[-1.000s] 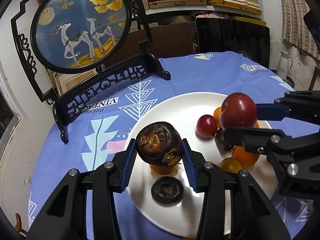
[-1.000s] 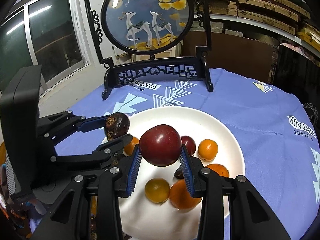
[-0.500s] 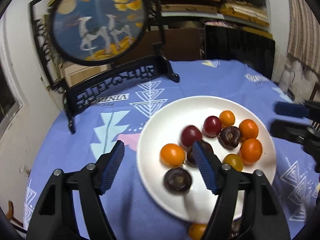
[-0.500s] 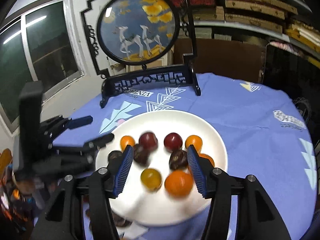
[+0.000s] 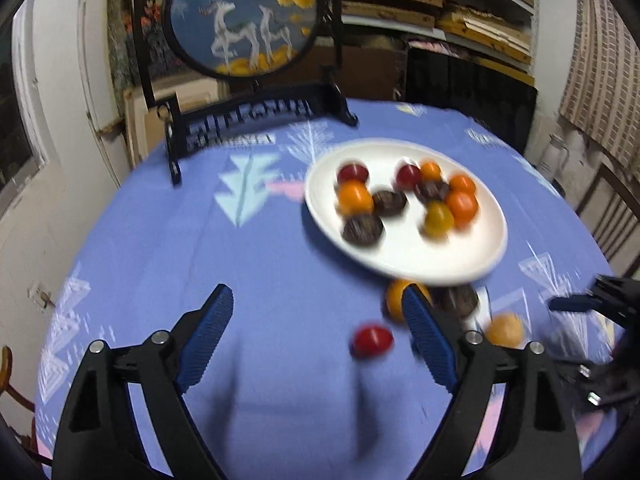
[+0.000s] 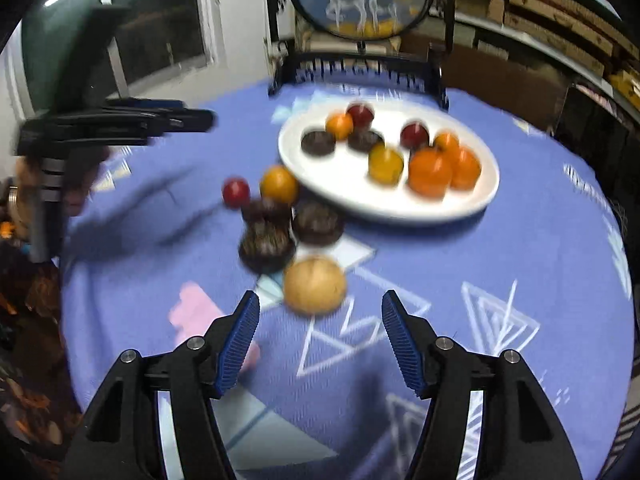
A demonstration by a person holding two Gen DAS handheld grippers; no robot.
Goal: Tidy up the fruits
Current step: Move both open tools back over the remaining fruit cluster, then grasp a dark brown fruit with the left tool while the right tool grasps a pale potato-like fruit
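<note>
A blue-clothed round surface (image 5: 280, 360) carries, left to right in the right wrist view, loose fruits (image 6: 276, 220) lying just beside a white plate (image 6: 344, 188) of fruits. Both the left tool (image 5: 316, 340) and the right tool (image 6: 320, 340) have just been opening and hold nothing. The round, axis-less tan fruit (image 6: 315, 285) lies nearest the right tool, and may roll if nudged.

My left gripper (image 5: 316, 330) has just been opening and its jaws stand wide with nothing between them, over bare blue tablecloth (image 5: 168, 248). Ahead I see the white plate (image 5: 404, 258) holding red, orange and dark fruits. A small red fruit (image 5: 371, 341) lies on the cloth near my right-hand finger, an orange one (image 5: 394, 298) just behind it
</note>
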